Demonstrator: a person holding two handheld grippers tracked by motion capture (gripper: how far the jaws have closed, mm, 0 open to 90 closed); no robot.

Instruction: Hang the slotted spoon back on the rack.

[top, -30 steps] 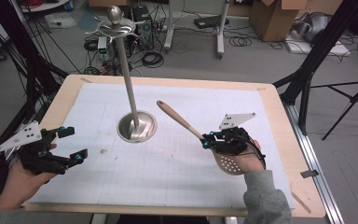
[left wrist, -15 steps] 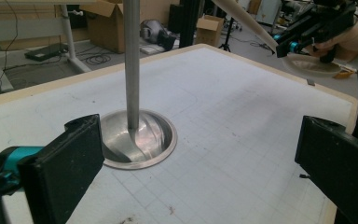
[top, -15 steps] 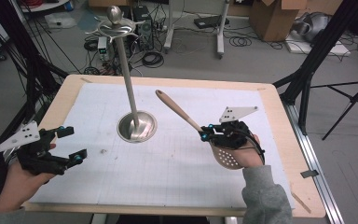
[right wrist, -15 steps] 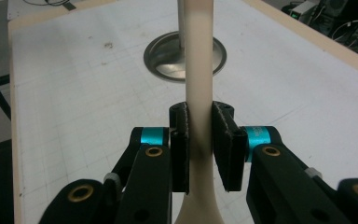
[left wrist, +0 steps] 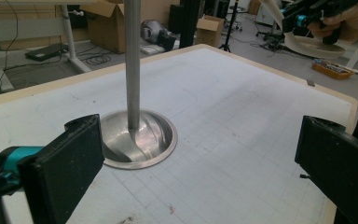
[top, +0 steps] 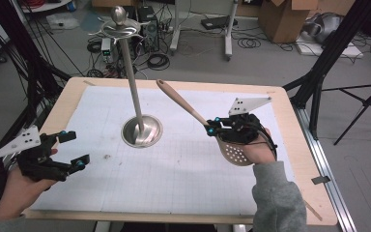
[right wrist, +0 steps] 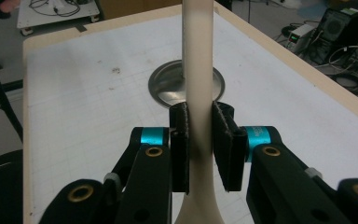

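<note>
A wooden slotted spoon [top: 188, 107] is held above the table with its handle pointing up and to the far left and its perforated bowl [top: 235, 152] by the hand. My right gripper [top: 211, 128] is shut on the handle near the bowl; in the right gripper view the pale handle [right wrist: 198, 70] runs up between the two pads. A metal stand [top: 131, 82] with a round base [top: 142, 131] and hooked top [top: 120, 21] rises at the table's middle. My left gripper [top: 77, 149] hovers open near the left front edge, its jaws wide apart around nothing, facing the stand base [left wrist: 142, 140].
The table [top: 290, 125] has a wooden rim and a white gridded mat [top: 183, 169]. Beyond the far edge are cables, cardboard boxes [top: 282, 19] and tripod legs [top: 362, 101] on the floor. A small stain [top: 108, 156] marks the mat.
My right gripper has lifted the spoon higher, and the handle now tilts further up toward the stand. The left gripper has stayed where it was.
</note>
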